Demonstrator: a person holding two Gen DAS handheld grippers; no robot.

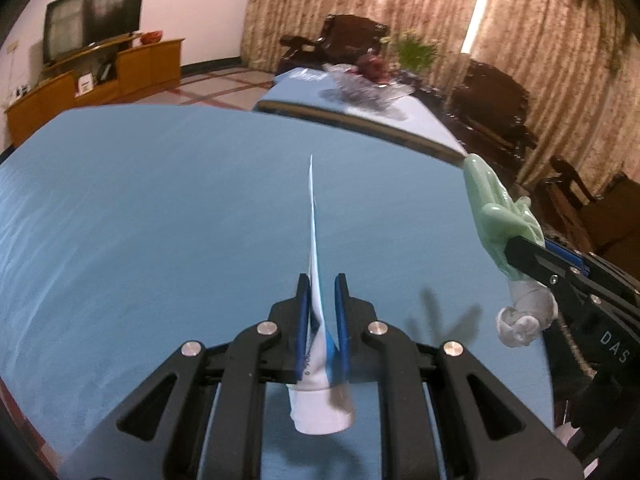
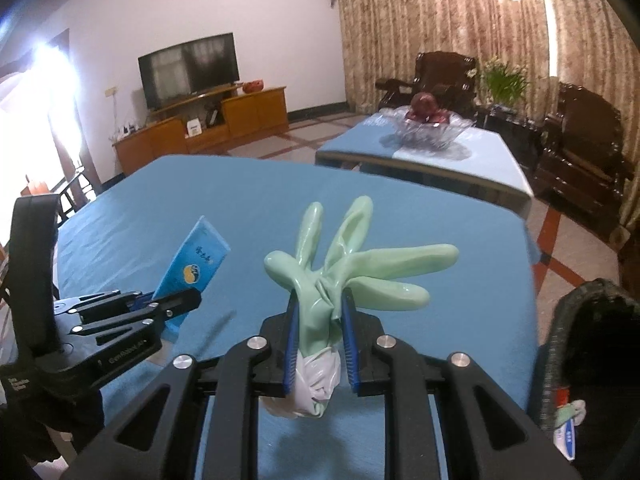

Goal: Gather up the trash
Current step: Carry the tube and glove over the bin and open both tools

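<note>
— What did each gripper have hold of?

— The left gripper (image 1: 322,320) was clamped narrowly on a blue-and-white tube (image 1: 316,280), which stuck up edge-on between the blue pads (image 1: 341,320), its white cap end hanging below them. The right gripper (image 2: 320,344) was closed around the wrist of a pale green rubber glove (image 2: 348,268), whose fingers fanned out above, with a white inner lining (image 2: 316,384) bunched beneath.

— And where were those over the furniture?

— Both were held above the blue table (image 2: 200,208), not touching it. From the right wrist view, the tube (image 2: 192,276) showed to the left of the glove, well apart from it.

— Anything standing close by?

— A dark basket (image 2: 592,344) sat at the table's right edge, with some green and blue scrap (image 2: 568,424) at its near side. Beyond lay a second blue-topped table (image 2: 460,160) carrying a glass bowl (image 2: 430,130) of red fruit. Dark wooden armchairs (image 2: 580,136), a potted plant (image 2: 502,80) and patterned curtains (image 2: 400,20) stood behind, with a television (image 2: 188,68) on a wooden cabinet (image 2: 240,120) by the far wall.
</note>
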